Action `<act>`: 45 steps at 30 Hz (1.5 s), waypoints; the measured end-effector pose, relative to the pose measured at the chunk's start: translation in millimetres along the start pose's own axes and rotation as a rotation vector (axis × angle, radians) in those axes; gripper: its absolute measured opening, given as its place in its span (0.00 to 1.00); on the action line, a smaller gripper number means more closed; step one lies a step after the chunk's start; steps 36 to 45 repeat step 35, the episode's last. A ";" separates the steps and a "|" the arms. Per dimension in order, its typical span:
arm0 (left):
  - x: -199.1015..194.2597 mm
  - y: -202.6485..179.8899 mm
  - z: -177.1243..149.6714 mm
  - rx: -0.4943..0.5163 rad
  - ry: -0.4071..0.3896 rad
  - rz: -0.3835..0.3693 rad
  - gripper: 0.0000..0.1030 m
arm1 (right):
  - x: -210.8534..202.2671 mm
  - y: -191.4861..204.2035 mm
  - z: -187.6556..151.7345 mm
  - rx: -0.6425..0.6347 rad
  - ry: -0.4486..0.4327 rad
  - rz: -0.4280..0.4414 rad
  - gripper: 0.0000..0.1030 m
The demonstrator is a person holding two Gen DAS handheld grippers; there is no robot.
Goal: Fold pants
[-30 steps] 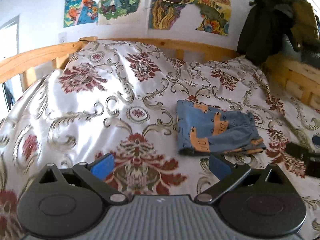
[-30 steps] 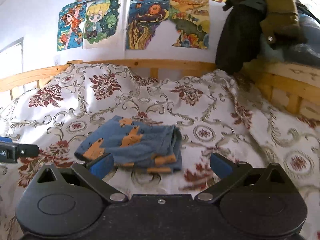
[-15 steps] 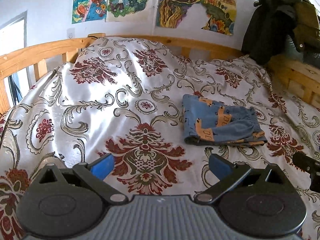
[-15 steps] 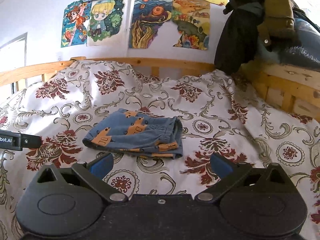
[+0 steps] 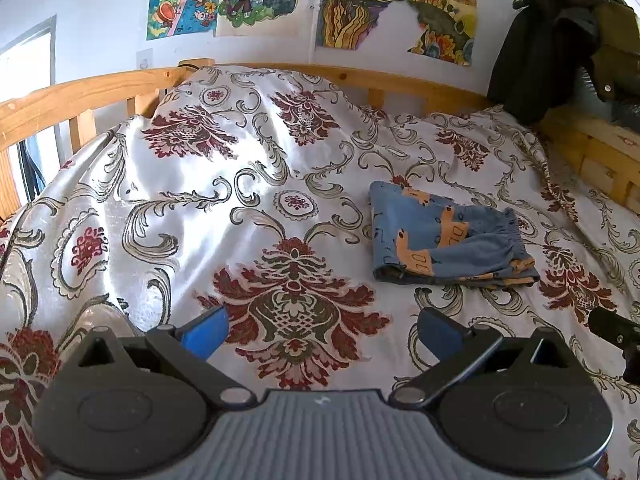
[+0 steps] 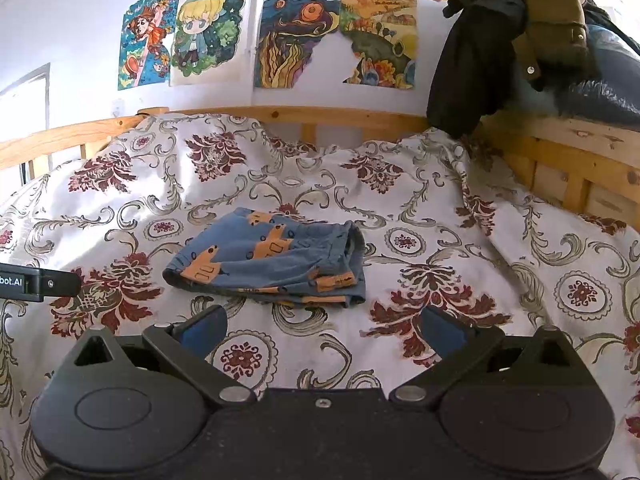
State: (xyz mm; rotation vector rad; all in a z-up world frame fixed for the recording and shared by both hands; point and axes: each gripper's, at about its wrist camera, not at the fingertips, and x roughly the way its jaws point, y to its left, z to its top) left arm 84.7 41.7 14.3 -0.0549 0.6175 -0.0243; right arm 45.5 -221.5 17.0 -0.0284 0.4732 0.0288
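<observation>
While your left gripper [image 5: 322, 330] hangs over the bed with its jaws spread wide and nothing between them, your right gripper [image 6: 322, 330] does the same, its jaws just as wide and just as empty. Both sit above the patterned bedspread [image 5: 180, 208], clear of the cloth. The pants [image 6: 272, 258] lie folded into a compact blue bundle with orange shapes, flat on the bedspread towards the middle of the bed, a little ahead of your right jaws and ahead and to the right of your left ones [image 5: 448, 240]. Neither gripper touches them. Beyond them the wooden bed rail [image 6: 340, 116] runs along the far edge of the bed. A dark jacket [image 6: 492, 40] hangs over the far right corner, and drawings [image 6: 296, 40] are stuck on the wall above.
</observation>
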 end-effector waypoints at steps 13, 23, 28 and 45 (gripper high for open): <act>2.6 -1.9 -1.2 0.007 0.019 0.027 1.00 | 0.7 1.3 -3.7 -0.004 0.018 0.004 0.99; -0.6 -9.7 0.4 0.057 0.023 0.065 1.00 | 1.0 1.7 -5.5 -0.007 0.021 0.005 0.99; -1.6 -10.7 0.5 0.064 0.020 0.056 1.00 | 0.8 1.8 -6.2 -0.005 0.022 0.004 0.99; -2.2 -12.3 -0.1 0.070 0.019 0.053 1.00 | 0.2 1.9 -8.6 -0.006 0.029 0.006 0.99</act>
